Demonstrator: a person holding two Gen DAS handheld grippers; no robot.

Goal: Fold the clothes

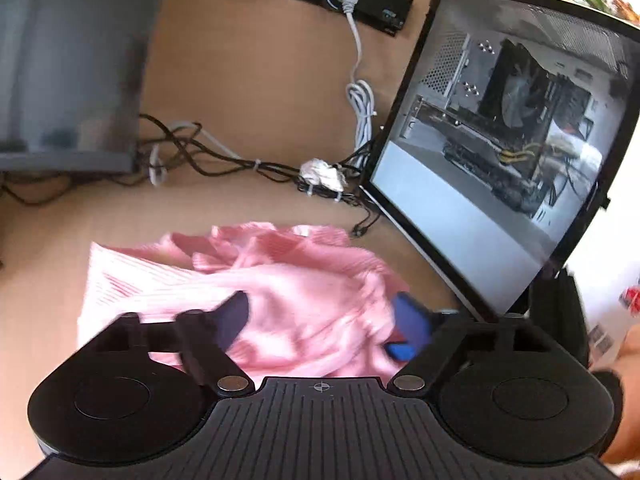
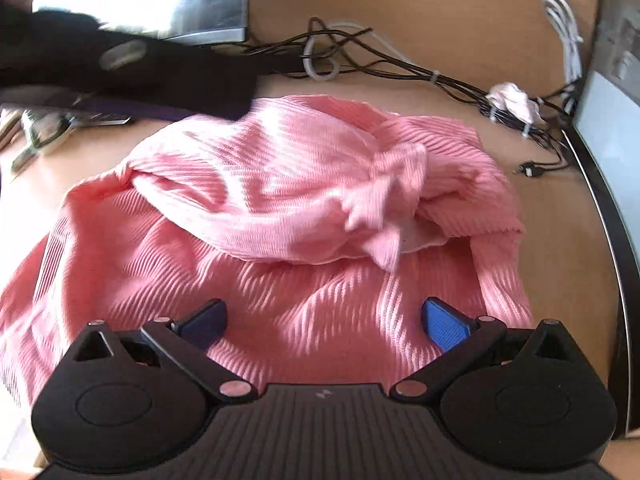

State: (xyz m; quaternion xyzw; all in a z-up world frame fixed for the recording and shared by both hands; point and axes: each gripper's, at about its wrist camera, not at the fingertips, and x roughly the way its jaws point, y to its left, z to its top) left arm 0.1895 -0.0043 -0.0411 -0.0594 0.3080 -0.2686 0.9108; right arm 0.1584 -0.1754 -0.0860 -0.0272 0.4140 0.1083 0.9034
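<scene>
A pink ribbed garment (image 2: 280,208) lies crumpled on the wooden table, with a bunched fold across its upper half. It also shows in the left wrist view (image 1: 280,292). My left gripper (image 1: 320,320) is open, its blue fingers spread wide with the cloth bunched between and under them; the picture is blurred there. My right gripper (image 2: 324,322) is open just above the near part of the garment, holding nothing. The other gripper's black body (image 2: 128,68) shows at the upper left of the right wrist view, at the garment's far edge.
A glass-sided computer case (image 1: 500,140) stands at the right, close to the garment. A tangle of black and white cables (image 1: 248,160) and a crumpled white tissue (image 1: 322,174) lie behind it. A grey monitor base (image 1: 68,80) stands at the back left. Metal tools (image 2: 52,132) lie at the left.
</scene>
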